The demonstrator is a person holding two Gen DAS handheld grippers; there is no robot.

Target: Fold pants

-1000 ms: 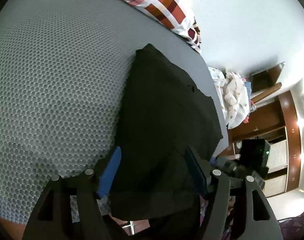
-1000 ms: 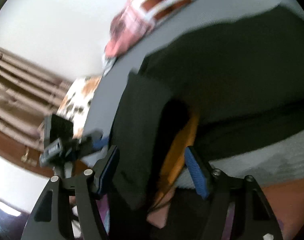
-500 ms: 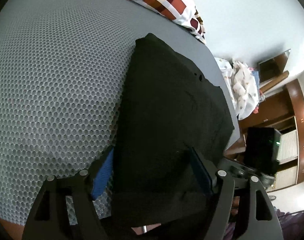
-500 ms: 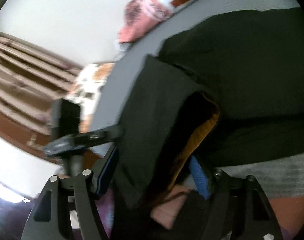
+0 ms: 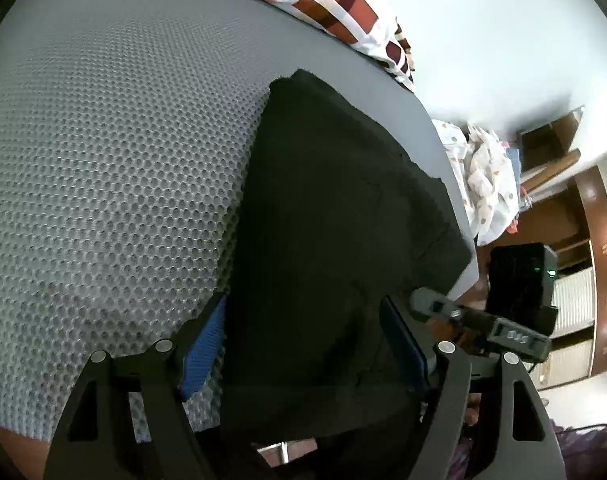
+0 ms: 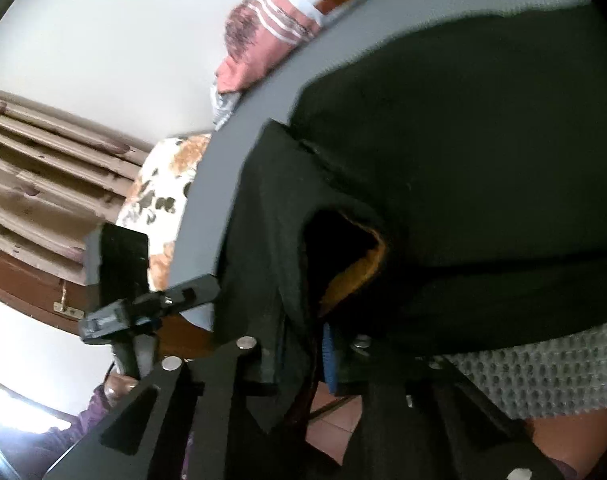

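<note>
Black pants [image 5: 335,232] lie folded on the grey mesh mattress [image 5: 103,184], reaching its right edge. My left gripper [image 5: 303,344] stands open at the pants' near end. Its blue pads [image 5: 203,344] are wide apart with the cloth lying between them, not pinched. In the right wrist view the pants [image 6: 483,152] show an orange lining [image 6: 355,276] in a raised opening. My right gripper [image 6: 299,348] is closing its jaws on a hanging fold of that black cloth, which is pinched between them. Each gripper shows in the other's view: the right one [image 5: 479,328] and the left one [image 6: 143,304].
A pink and brown checked blanket [image 5: 335,4] lies at the mattress's far end. Beyond the mattress edge are a floral cloth [image 5: 483,176], a wooden cupboard [image 5: 583,240] and wooden slats [image 6: 43,168]. A person's hand [image 6: 119,388] holds the left gripper.
The right gripper's jaws came together on the pants' hanging fold, which earlier hung loose between wide pads. It also moved closer to the pants. The left gripper barely moved.
</note>
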